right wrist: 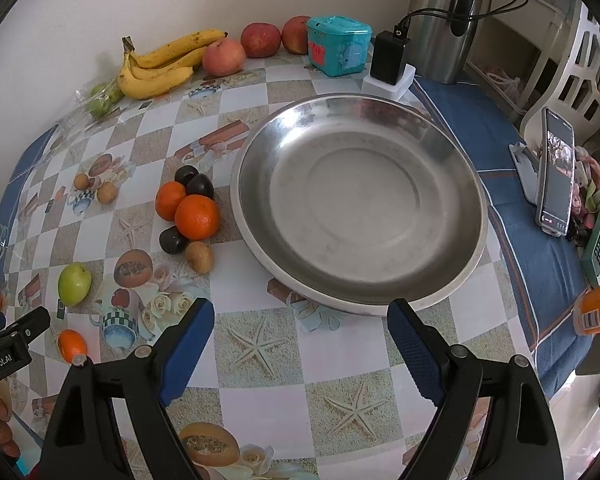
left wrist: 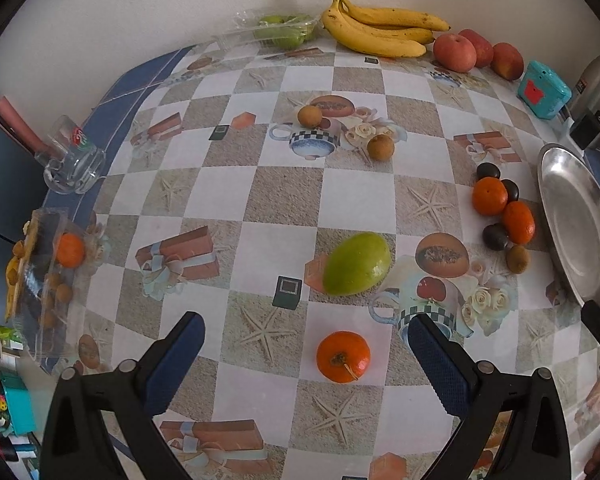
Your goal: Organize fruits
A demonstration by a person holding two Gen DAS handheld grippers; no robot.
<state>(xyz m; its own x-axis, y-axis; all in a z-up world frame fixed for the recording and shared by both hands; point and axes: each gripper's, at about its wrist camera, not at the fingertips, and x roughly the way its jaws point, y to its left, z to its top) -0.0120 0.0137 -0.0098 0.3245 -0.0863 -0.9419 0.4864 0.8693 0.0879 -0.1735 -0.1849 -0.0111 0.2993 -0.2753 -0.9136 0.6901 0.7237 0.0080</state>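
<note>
Both claws stand wide open and hold nothing: the left gripper (left wrist: 306, 354) hangs low over the table with a lone tangerine (left wrist: 343, 356) lying between its spread fingers but touching neither, and the right gripper (right wrist: 300, 344) hovers just short of the near rim of the steel dish (right wrist: 452, 264), which has nothing in it. By my reading the sorting has barely started, and the step in hand is the first pick, the tangerine being the likely target. Just beyond it lies a green mango (left wrist: 357, 264), and further right, beside the dish, sits a tight cluster of two tangerines (right wrist: 188, 208), dark plums and a small brown fruit. Bananas (left wrist: 380, 32), red apples (left wrist: 476, 54) and a clear tray of green fruit (left wrist: 280, 32) line the wall, and two small brown fruits (left wrist: 344, 132) rest mid-table. Next, the left claw would need to drop a little, centre on the tangerine, and close gently, since it is round and may roll.
</note>
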